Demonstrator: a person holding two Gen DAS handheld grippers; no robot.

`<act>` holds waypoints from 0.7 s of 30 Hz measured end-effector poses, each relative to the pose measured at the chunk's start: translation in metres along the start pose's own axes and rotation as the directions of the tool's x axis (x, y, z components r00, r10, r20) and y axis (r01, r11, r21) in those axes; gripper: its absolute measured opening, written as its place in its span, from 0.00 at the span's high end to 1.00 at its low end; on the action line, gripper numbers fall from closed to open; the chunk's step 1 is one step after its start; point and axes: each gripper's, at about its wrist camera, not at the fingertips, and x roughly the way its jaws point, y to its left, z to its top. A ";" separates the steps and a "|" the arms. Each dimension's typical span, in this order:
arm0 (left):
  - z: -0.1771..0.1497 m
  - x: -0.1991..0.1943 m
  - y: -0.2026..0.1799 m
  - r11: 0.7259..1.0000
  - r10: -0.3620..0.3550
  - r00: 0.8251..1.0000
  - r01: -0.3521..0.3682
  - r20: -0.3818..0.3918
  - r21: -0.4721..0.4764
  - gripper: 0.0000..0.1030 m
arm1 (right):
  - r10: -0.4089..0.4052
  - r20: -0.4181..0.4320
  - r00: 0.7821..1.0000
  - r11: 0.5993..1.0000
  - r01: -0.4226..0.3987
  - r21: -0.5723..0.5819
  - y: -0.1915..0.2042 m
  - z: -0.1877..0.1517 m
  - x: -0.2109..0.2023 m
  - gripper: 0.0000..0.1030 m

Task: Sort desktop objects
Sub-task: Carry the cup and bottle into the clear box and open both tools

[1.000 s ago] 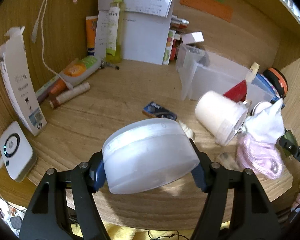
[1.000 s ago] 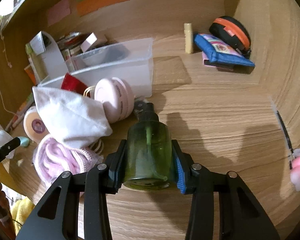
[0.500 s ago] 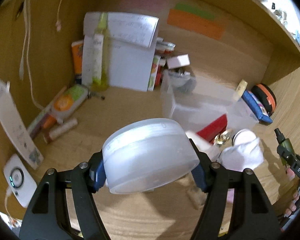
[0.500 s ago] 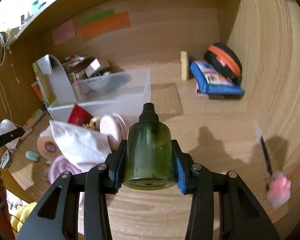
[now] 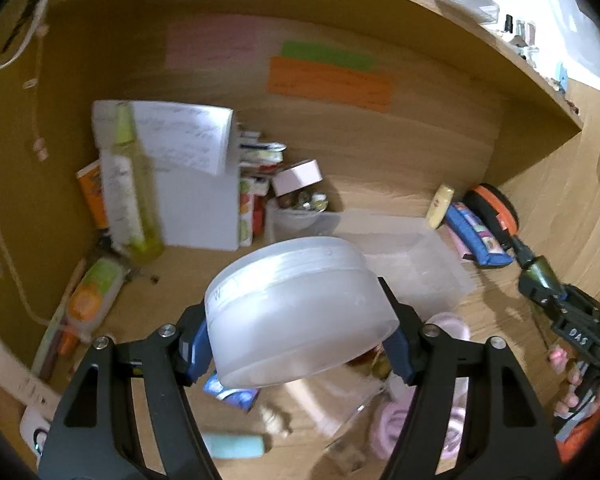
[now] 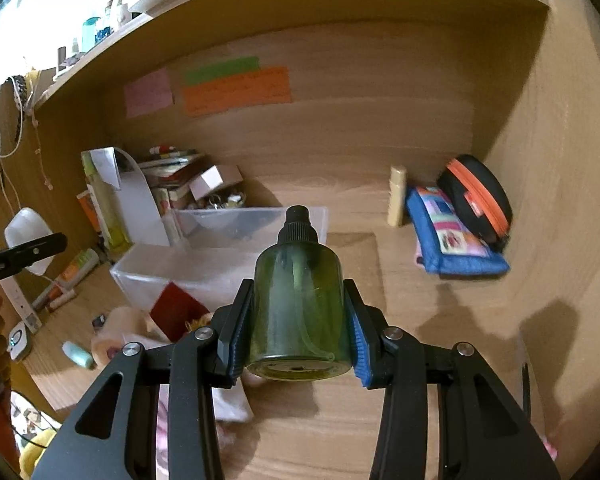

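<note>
Your left tool point(image 5: 300, 344) clamps the frosted white round plastic tub point(image 5: 300, 314) across its sides, lifted above the table point(image 6: 440, 292). Your right tool point(image 6: 298, 334) grips the green translucent spray bottle point(image 6: 299, 304) upright by its body. The clear plastic bin point(image 6: 204, 268) lies ahead, open-topped; bare wood right of it offers room.
</note>
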 end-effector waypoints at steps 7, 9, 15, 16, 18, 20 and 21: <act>0.028 0.022 -0.018 0.998 -0.068 0.998 0.068 -0.013 0.015 0.33 | 0.036 -0.006 0.999 0.999 -0.036 -0.026 0.002 0.024 0.021 0.63; 0.035 0.030 -0.022 0.997 -0.070 0.997 0.070 -0.016 0.025 0.33 | 0.047 -0.006 0.999 0.998 -0.047 -0.034 0.003 0.029 0.027 0.63; 0.047 0.060 -0.030 0.996 -0.081 0.995 0.083 -0.057 0.037 0.33 | 0.073 -0.031 0.997 0.995 -0.075 -0.062 0.007 0.041 0.050 0.63; 0.049 0.066 -0.031 0.996 -0.083 0.994 0.086 -0.068 0.040 0.33 | 0.074 -0.038 0.997 0.995 -0.076 -0.067 0.008 0.043 0.056 0.63; 0.050 0.078 -0.032 0.995 -0.081 0.992 0.085 -0.095 0.043 0.33 | 0.079 -0.052 0.996 0.994 -0.083 -0.076 0.009 0.045 0.064 0.63; 0.052 0.090 -0.033 0.995 -0.078 0.989 0.085 -0.124 0.051 0.33 | 0.087 -0.070 0.994 0.992 -0.093 -0.083 0.011 0.047 0.075 0.63; 0.052 0.095 -0.034 0.994 -0.084 0.987 0.092 -0.137 0.053 0.33 | 0.091 -0.079 0.993 0.992 -0.098 -0.086 0.012 0.047 0.081 0.63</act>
